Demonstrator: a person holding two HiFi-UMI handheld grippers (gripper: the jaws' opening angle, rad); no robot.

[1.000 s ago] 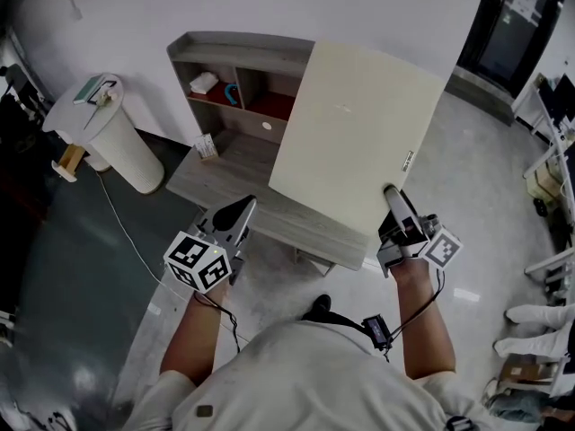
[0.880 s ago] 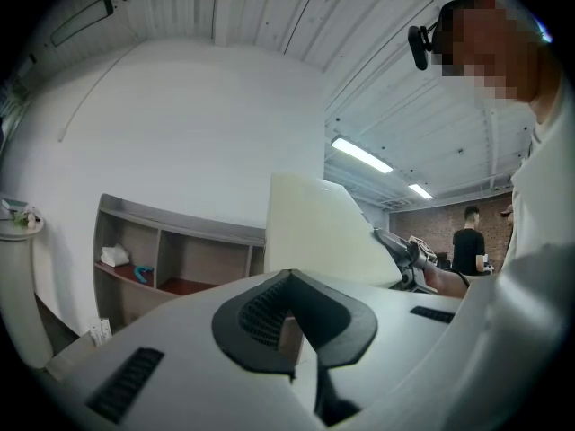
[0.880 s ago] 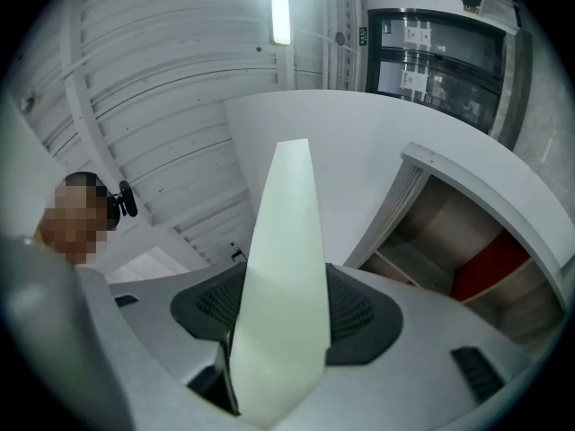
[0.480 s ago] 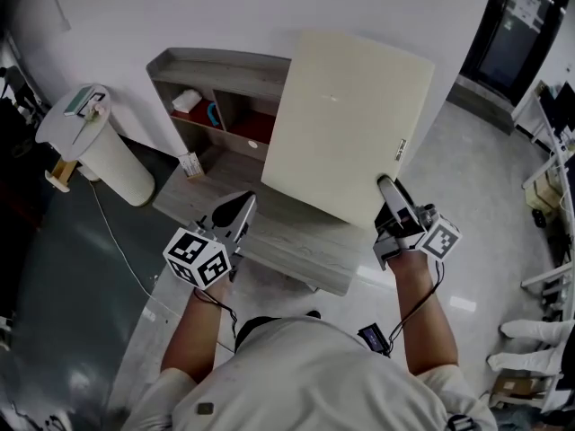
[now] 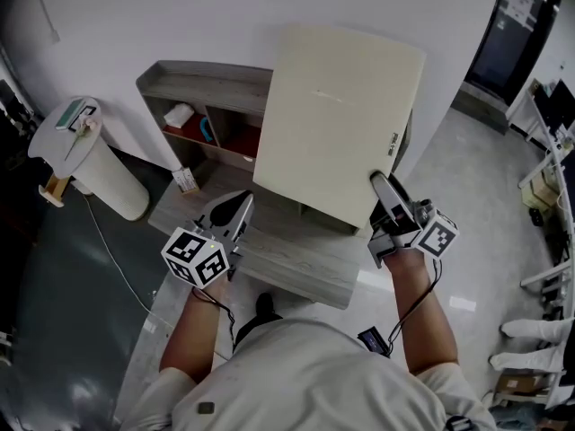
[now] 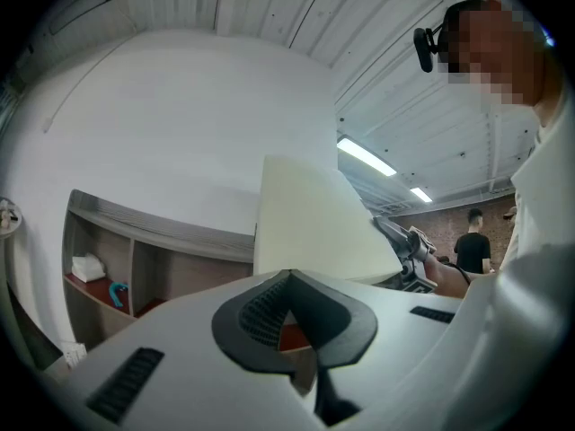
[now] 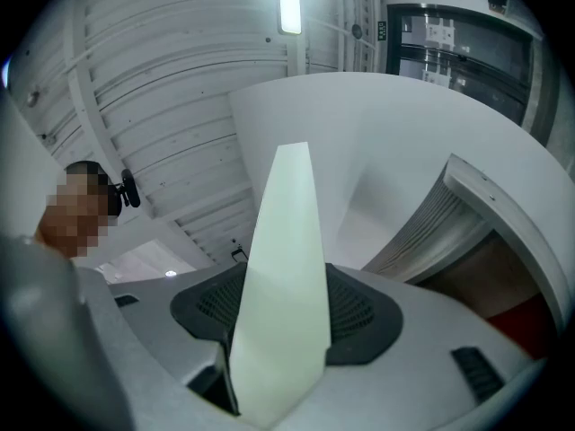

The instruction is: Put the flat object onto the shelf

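A large cream flat board (image 5: pixel 337 119) is held up in the air, tilted over the right part of the grey wooden shelf unit (image 5: pixel 202 86) against the wall. My right gripper (image 5: pixel 384 189) is shut on the board's lower right corner; the right gripper view shows the board's edge (image 7: pixel 283 277) clamped between the pads. My left gripper (image 5: pixel 235 210) hovers shut and holds nothing, low at the left over the grey desk top (image 5: pixel 296 257). The left gripper view shows the board (image 6: pixel 310 232) and the shelf (image 6: pixel 135 241) ahead.
The shelf's cubbies hold a white folded item (image 5: pixel 181 115), a teal thing (image 5: pixel 206 129) and a red lining (image 5: pixel 241 144). A small card (image 5: pixel 186 180) stands on the desk. A white round bin (image 5: pixel 94 164) stands left. White chairs (image 5: pixel 539 326) are at right.
The board, in my right gripper, has moved left and further over the shelf's right side. The view has shifted closer to the shelf. The left gripper has barely moved.
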